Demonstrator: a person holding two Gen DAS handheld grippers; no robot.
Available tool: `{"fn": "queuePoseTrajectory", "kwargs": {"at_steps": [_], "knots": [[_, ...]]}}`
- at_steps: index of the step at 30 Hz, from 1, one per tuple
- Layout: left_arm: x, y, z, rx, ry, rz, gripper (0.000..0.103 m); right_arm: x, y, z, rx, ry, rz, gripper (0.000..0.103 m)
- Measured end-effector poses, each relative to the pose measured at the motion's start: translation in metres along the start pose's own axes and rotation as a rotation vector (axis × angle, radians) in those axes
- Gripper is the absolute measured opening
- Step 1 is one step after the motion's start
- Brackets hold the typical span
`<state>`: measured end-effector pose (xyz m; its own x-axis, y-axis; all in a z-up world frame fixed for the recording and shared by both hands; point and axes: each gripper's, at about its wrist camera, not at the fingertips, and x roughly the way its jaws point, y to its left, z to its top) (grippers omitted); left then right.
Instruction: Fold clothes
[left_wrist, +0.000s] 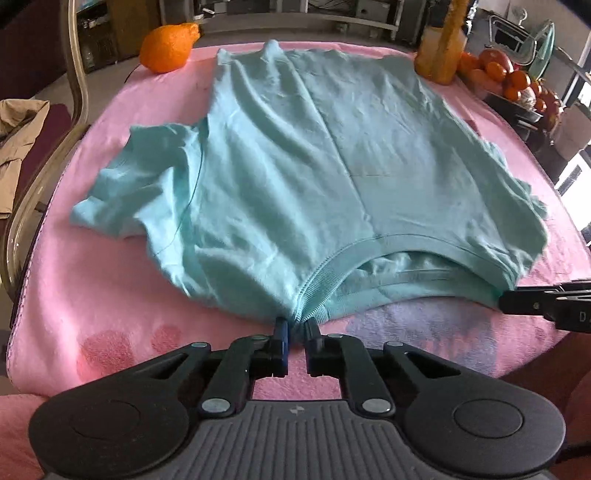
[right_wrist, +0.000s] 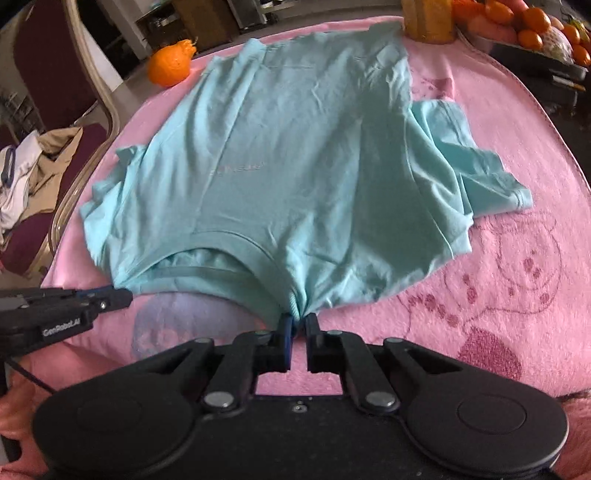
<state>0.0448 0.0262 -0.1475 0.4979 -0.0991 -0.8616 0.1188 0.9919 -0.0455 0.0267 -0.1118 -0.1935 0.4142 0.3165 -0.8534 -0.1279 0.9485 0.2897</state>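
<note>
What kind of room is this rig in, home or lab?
Probably a home dining area. The T-shirt lies on a pink blanket spread over a table, a tray of oranges sits at the far edge, and a dining chair holds other clothes.

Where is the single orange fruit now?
In both wrist views the orange lies at the far left corner of the pink blanket, beside the T-shirt's hem.

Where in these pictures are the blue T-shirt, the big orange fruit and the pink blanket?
blue T-shirt (left_wrist: 295, 155): left wrist view, middle of its body.
big orange fruit (left_wrist: 166, 48): left wrist view, centre of its peel.
pink blanket (right_wrist: 517, 277): right wrist view, bare patch right of the shirt.
</note>
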Motion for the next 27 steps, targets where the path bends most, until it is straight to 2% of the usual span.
{"fn": "queuePoseTrajectory", "kwargs": {"at_steps": [2,4,6,8,10,12,15,18,19,21,23,24,25,26,27], "knots": [[-0.009,0.004,-0.001,-0.009,-0.022,-0.034,0.012,-0.006,-0.001,0.001,0.011,-0.014,0.034,0.019],[-0.021,0.009,0.002,-0.03,-0.081,-0.114,0.013,-0.015,-0.006,0.003,0.041,-0.04,0.091,0.019],[-0.032,0.013,0.005,-0.052,-0.138,-0.187,0.015,-0.027,-0.015,0.007,0.088,-0.105,0.158,0.019],[-0.031,0.014,0.012,-0.07,-0.167,-0.186,0.018,-0.035,-0.021,0.009,0.126,-0.168,0.196,0.018],[-0.018,0.014,0.019,-0.08,-0.142,-0.11,0.017,-0.032,-0.021,0.012,0.138,-0.196,0.169,0.017],[-0.008,0.016,0.023,-0.112,-0.109,-0.051,0.016,-0.02,-0.017,0.017,0.132,-0.173,0.128,0.015],[-0.015,0.029,0.02,-0.182,-0.141,-0.065,0.016,-0.004,-0.009,0.019,0.098,-0.126,0.081,0.015],[-0.031,0.039,0.015,-0.232,-0.154,-0.158,0.013,0.002,-0.007,0.015,0.067,-0.089,0.042,0.015],[-0.037,0.043,0.012,-0.251,-0.152,-0.205,0.01,0.002,-0.009,0.014,0.08,-0.08,0.039,0.016],[-0.053,0.049,0.003,-0.279,-0.168,-0.308,0.011,0.001,-0.015,0.013,0.114,-0.071,0.042,0.016],[-0.069,0.051,0.002,-0.28,-0.226,-0.331,0.011,-0.002,-0.021,0.014,0.148,-0.081,0.049,0.016],[-0.076,0.052,0.004,-0.278,-0.254,-0.323,0.012,-0.003,-0.024,0.014,0.164,-0.087,0.052,0.016],[-0.078,0.053,0.009,-0.271,-0.271,-0.274,0.018,-0.004,-0.026,0.014,0.177,-0.096,0.053,0.016],[-0.076,0.053,0.017,-0.262,-0.265,-0.192,0.023,-0.005,-0.027,0.015,0.184,-0.1,0.055,0.016],[-0.071,0.053,0.026,-0.253,-0.241,-0.079,0.023,-0.004,-0.027,0.015,0.186,-0.1,0.058,0.016]]}}
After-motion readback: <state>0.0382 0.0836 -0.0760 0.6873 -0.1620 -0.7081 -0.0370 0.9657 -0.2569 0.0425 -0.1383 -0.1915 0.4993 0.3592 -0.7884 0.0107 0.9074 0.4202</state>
